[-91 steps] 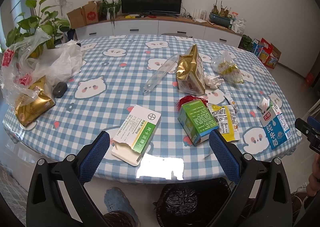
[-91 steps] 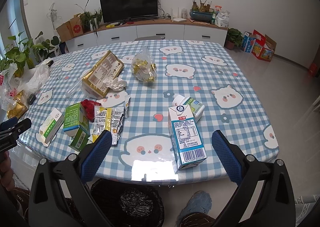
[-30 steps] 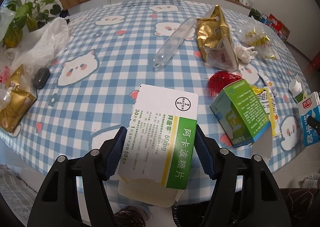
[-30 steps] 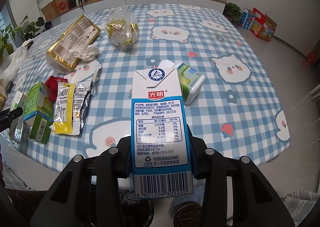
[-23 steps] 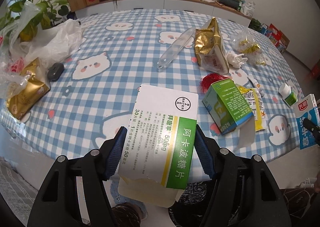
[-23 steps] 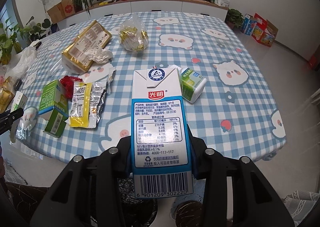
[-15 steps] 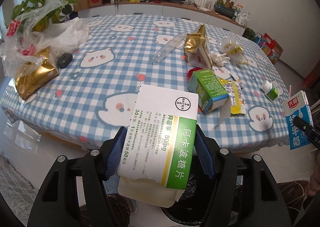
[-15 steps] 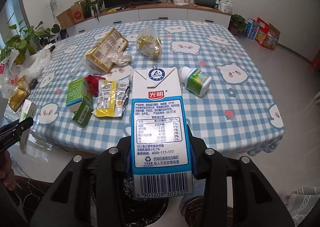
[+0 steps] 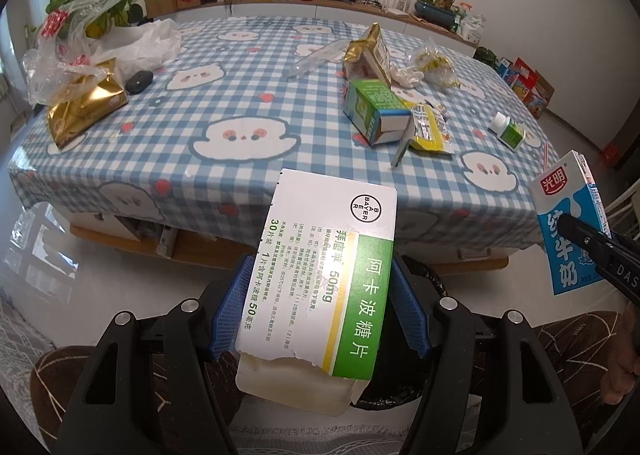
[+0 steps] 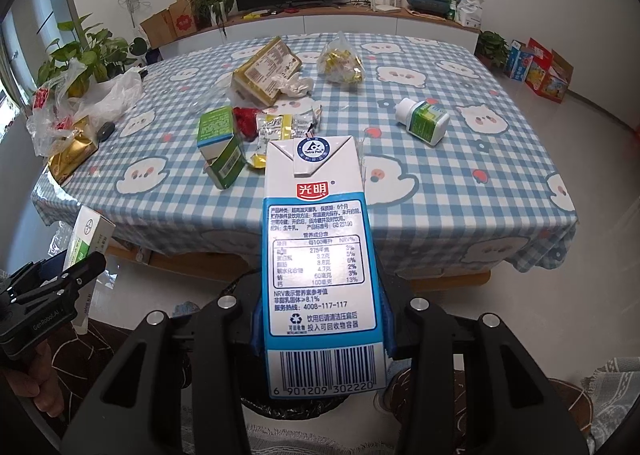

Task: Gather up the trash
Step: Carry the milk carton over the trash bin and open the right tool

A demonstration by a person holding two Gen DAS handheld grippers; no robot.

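My left gripper [image 9: 322,307] is shut on a white and green medicine box [image 9: 324,271], held off the table's near edge above a black-lined trash bin [image 9: 416,283]. In the right wrist view my right gripper [image 10: 320,319] is shut on a blue and white milk carton [image 10: 318,255], with the same bin [image 10: 296,411] partly hidden beneath it. Each view shows the other gripper at its edge: the milk carton [image 9: 568,223] at the right, the medicine box [image 10: 86,239] at the left. Still on the checked tablecloth [image 9: 224,103] lie a green box [image 9: 374,111], a yellow wrapper [image 9: 428,127] and a gold bag [image 9: 366,55].
A small pill bottle [image 10: 422,121], a bag of candies [image 10: 340,63], crumpled tissue [image 10: 296,87], clear plastic bags [image 9: 80,39] and a dark mouse [image 9: 138,79] also lie on the table. A person's patterned trousers [image 9: 572,339] flank the bin. Potted plants and a TV cabinet stand behind.
Both grippers have pulled back from the table with the box and the carton still held, so the table's near edge and the floor below now show.
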